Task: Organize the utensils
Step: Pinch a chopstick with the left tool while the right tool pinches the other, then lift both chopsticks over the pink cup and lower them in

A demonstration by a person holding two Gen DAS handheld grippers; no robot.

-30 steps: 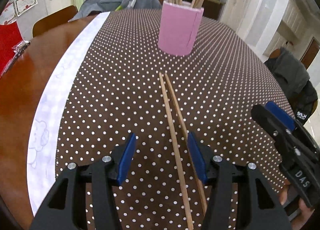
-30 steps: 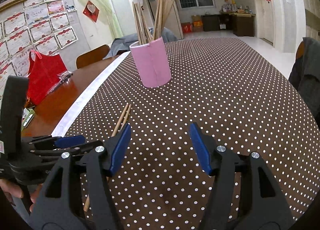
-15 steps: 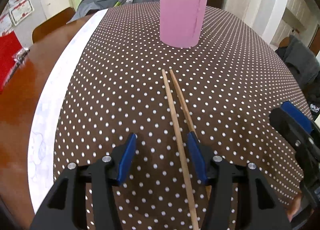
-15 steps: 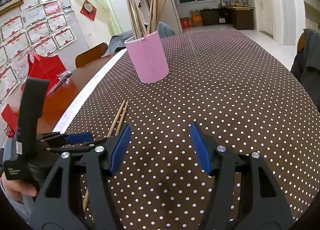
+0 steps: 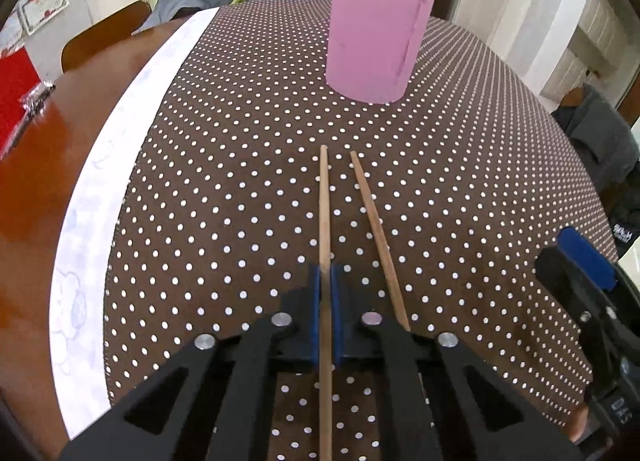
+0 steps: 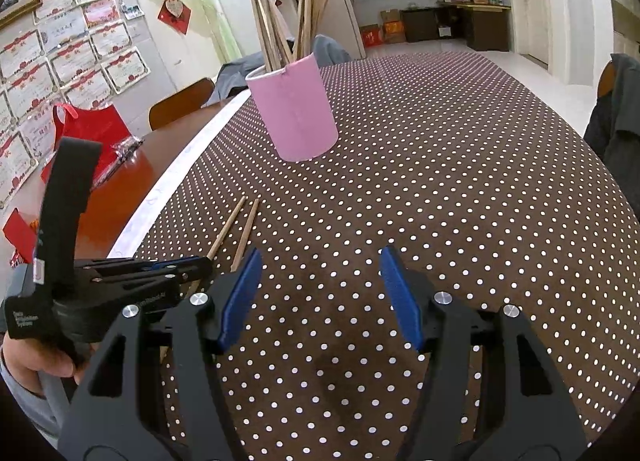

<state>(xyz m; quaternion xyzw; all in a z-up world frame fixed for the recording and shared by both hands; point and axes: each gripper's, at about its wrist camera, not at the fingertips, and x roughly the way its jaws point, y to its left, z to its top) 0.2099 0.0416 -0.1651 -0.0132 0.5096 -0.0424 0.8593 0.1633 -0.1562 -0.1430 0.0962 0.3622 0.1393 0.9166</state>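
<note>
Left gripper clamped on one wooden chopstick, blue pads pressed flat against its shaft, the stick running straight ahead between the jaws over a brown polka-dot tablecloth. Second chopstick loose on the cloth just beside the first, angled slightly to the right and passing under the right-hand finger. Farther along the table, a pink cylindrical holder standing upright, packed with more chopsticks fanning out of its rim. Right gripper poised above bare cloth, jaws parted with nothing between the blue pads. Seen from the right wrist camera: a hand wrapped round the left tool's handle at lower left. At the tablecloth's edge, a white border strip against polished wood tabletop.
</note>
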